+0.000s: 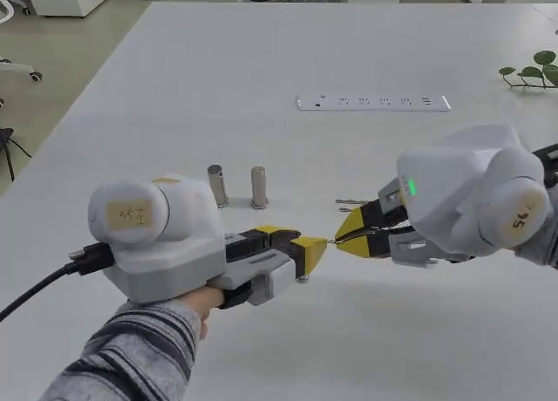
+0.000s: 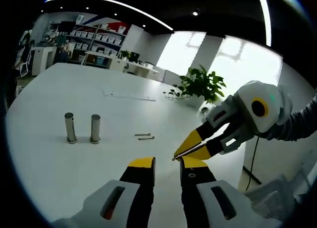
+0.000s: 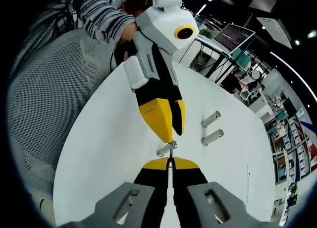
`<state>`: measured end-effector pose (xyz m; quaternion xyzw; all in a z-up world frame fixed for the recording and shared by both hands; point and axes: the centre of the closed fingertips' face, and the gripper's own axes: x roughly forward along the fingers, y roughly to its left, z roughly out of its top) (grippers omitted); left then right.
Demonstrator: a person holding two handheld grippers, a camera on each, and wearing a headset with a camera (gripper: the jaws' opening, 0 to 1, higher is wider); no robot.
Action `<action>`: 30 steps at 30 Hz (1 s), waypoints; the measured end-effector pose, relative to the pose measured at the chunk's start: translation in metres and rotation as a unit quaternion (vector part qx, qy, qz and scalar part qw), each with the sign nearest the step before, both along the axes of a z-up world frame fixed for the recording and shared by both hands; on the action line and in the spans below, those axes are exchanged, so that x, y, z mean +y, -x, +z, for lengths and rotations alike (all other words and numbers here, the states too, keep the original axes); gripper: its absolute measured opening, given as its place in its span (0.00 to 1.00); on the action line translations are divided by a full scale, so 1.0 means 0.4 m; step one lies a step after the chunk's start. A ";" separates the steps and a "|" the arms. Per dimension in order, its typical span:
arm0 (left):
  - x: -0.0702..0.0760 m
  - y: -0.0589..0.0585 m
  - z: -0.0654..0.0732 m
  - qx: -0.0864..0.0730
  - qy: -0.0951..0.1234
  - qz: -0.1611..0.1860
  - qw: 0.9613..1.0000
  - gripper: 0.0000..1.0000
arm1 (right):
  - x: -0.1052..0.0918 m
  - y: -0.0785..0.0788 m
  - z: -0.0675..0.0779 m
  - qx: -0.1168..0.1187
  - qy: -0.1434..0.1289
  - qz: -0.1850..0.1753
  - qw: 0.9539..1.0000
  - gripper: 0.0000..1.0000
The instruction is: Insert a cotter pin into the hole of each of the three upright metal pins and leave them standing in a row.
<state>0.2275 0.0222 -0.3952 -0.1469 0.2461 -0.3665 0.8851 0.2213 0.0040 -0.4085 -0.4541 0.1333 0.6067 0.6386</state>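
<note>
We pinch a cotter pin (image 1: 331, 240) in our right fingers (image 1: 353, 223), hold the first pin (image 1: 302, 279) in our left fingers (image 1: 309, 248), and two pins (image 1: 217, 185) (image 1: 259, 186) wait.

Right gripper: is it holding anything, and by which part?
The right gripper pinches a cotter pin at one end, between its shut jaw tips; the rest sticks out toward the left gripper. Which end, I cannot tell.
</note>
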 end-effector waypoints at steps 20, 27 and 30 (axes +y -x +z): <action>-0.035 0.026 0.005 0.000 0.013 -0.030 0.999 0.00 | 0.009 0.019 0.021 -0.014 -0.002 0.019 1.000 0.00; -0.042 0.035 0.009 -0.068 -0.048 -0.079 0.993 0.00 | 0.006 0.026 0.019 0.002 -0.004 0.013 1.000 0.00; -0.046 0.041 0.010 -0.087 -0.067 -0.098 0.989 0.00 | 0.003 0.029 0.017 0.014 -0.005 0.008 1.000 0.00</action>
